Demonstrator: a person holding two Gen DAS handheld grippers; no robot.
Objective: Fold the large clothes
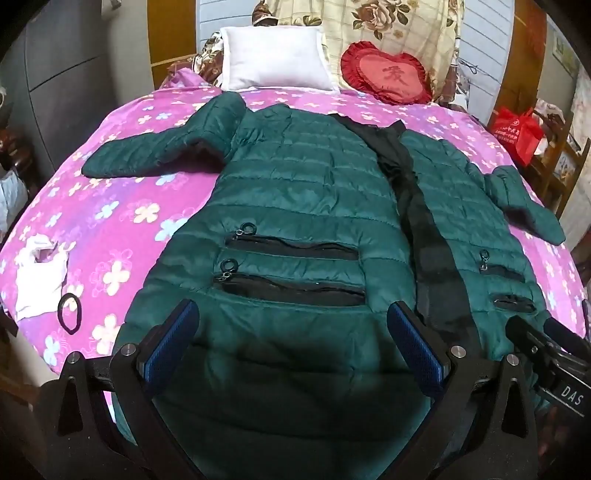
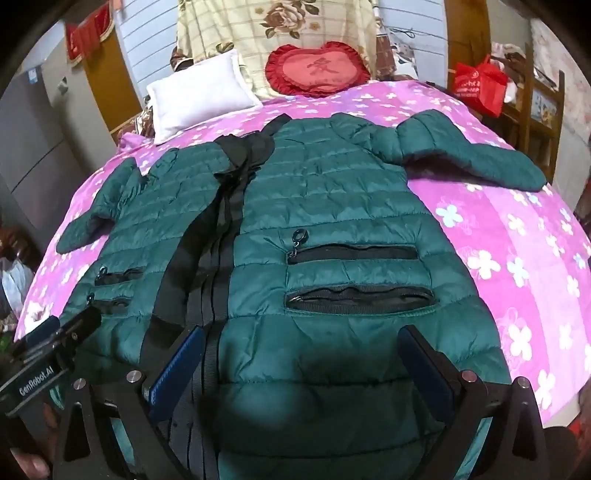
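Nearest the lens, at the bottom of the left wrist view, the left gripper [image 1: 293, 325] stood with its blue-padded fingers [image 1: 173, 332] spread wide, holding nothing, poised over the hem of the dark green puffer jacket [image 1: 295, 192]. At the bottom of the right wrist view the right gripper [image 2: 301, 350] was spread just as wide and likewise empty, one blue finger [image 2: 181, 365] over the black zipper placket [image 2: 218, 236] and the other over the green quilting. The jacket lay face up and spread flat across the middle of both frames on the pink floral bedspread [image 1: 122, 192], its front closed, with two black zip pockets [image 1: 291, 269] on each panel and its sleeves stretched out toward either side. At the right edge of the left view the other gripper's black body poked in, and the same happened at the lower left of the right view. On the bedspread at the left of the left view lay a white plastic bag [image 1: 40, 273] with a black hair tie [image 1: 69, 313] just beside it. Farther back, at the top of the frame, a white pillow [image 1: 275, 59] and a red heart-shaped cushion [image 1: 386, 75] leaned against a cream floral quilt [image 1: 402, 26], and a red gift bag [image 1: 517, 129] sat at the upper right.
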